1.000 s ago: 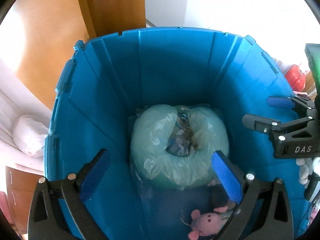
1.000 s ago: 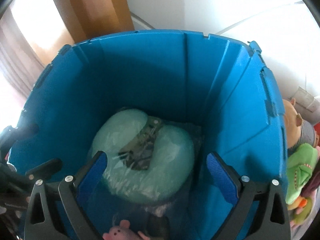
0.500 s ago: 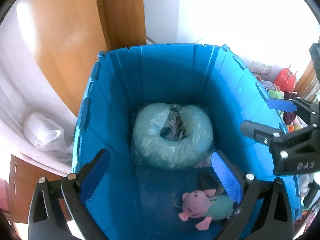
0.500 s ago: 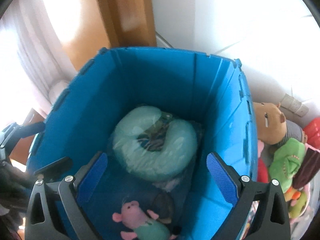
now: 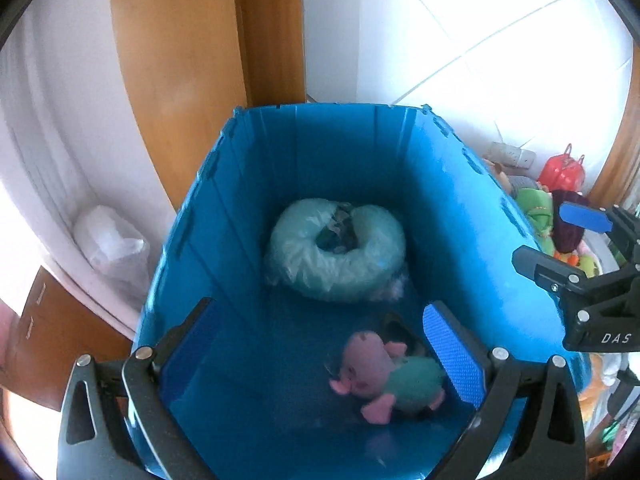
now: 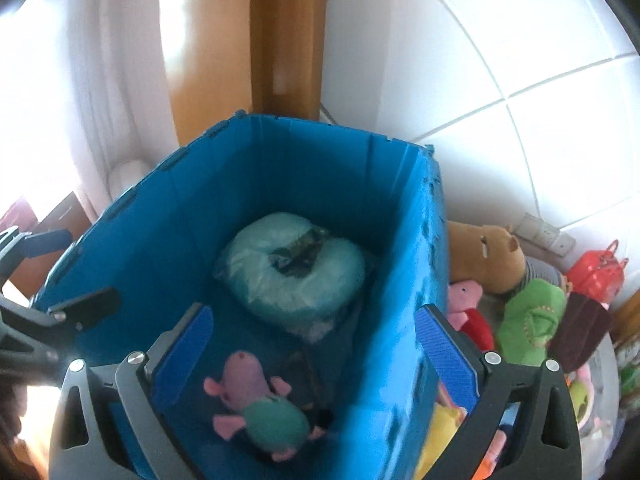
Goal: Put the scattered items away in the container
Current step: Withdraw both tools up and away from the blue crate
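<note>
the left gripper (image 5: 320, 344) hangs over the near end of the blue container (image 5: 224, 240), its jaws spread wide with nothing pinched; only the container's floor and toys show in the gap. just inside its right-hand finger (image 5: 452, 354), low on the floor of the container, lies a small pink plush pig (image 5: 380, 376) in a teal outfit, apart from the pad as far as can be told. farther ahead of the fingertips, against the far wall, sits a pale green neck pillow (image 5: 336, 252) wrapped in clear plastic

the right gripper (image 6: 316, 352) also points down at the container (image 6: 160, 220), and its jaws are opening, already wide, with nothing between the pads. its left-hand finger (image 6: 188, 352) is over the inside of the container while the right-hand finger (image 6: 448, 354) hangs past the container's right wall. the plush pig (image 6: 260, 404) lies below and between the fingers, nearer the left one, and the neck pillow (image 6: 292, 276) sits beyond the fingertips

outside the container, off to the right of the right gripper, a pile of scattered toys rests on the floor: a brown plush bear (image 6: 488, 256), a green plush (image 6: 532, 320), a pink and red plush (image 6: 468, 308), a red toy basket (image 6: 596, 276) and a yellow plush (image 6: 440, 436) under the right-hand finger
</note>
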Demonstrator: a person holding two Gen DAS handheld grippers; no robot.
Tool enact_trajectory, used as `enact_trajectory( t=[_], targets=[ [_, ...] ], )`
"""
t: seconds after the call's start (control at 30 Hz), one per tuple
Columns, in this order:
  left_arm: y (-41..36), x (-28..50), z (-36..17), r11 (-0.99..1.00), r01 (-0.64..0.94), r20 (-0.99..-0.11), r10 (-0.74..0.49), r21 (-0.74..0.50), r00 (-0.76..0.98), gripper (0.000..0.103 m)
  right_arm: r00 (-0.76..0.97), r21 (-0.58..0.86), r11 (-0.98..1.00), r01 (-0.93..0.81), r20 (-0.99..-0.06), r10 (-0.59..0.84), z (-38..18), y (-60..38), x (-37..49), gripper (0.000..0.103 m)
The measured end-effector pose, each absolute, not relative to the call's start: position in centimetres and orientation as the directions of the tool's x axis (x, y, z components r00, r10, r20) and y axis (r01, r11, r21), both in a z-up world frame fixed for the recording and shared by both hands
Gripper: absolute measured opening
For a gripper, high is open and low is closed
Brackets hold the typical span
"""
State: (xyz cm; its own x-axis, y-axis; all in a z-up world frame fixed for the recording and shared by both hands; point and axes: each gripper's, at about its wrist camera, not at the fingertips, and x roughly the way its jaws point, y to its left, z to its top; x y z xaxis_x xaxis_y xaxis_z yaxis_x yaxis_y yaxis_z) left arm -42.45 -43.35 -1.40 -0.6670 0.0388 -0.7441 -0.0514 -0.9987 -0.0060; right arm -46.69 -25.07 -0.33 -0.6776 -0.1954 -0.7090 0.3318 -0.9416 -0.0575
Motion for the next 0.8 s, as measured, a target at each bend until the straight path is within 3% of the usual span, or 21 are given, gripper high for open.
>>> enact_trajectory(
  t=[0.17,0.43,0.57,0.8],
  targets=[
    [-41.6,-38.3,-1.6,-1.0,-0.019,-0.728,0.018,-0.006,-0.685,0.103,-0.713,-0.045,-0.943,0.33,-0.666,-0.218,-0.5,-22.1,-41.7,0.102],
    [-38.9,-32.3,-2.1,-0.998,0.054,-0.682,-0.033,-0.009,-0.731,0.103,-0.829,-0.069,-0.95,0.306,-0.509,-0.23,-0.4,-18.7,-33.4,0.102],
    [-37.3,-29.9,-2.9,-1.0,0.031,-0.679,-0.021,-0.002,-0.734,0.103,-0.784,0.025,-0.936,0.352,-0.537,-0.31,-2.1,-17.6,-31.5,0.102],
    [-36.0,-26.6,-3.5,-0.999,-0.033,-0.652,0.043,-0.028,-0.757,0.103,-0.819,0.044,-0.952,0.303,-0.498,-0.284,-2.5,-16.3,-27.5,0.103]
  ],
)
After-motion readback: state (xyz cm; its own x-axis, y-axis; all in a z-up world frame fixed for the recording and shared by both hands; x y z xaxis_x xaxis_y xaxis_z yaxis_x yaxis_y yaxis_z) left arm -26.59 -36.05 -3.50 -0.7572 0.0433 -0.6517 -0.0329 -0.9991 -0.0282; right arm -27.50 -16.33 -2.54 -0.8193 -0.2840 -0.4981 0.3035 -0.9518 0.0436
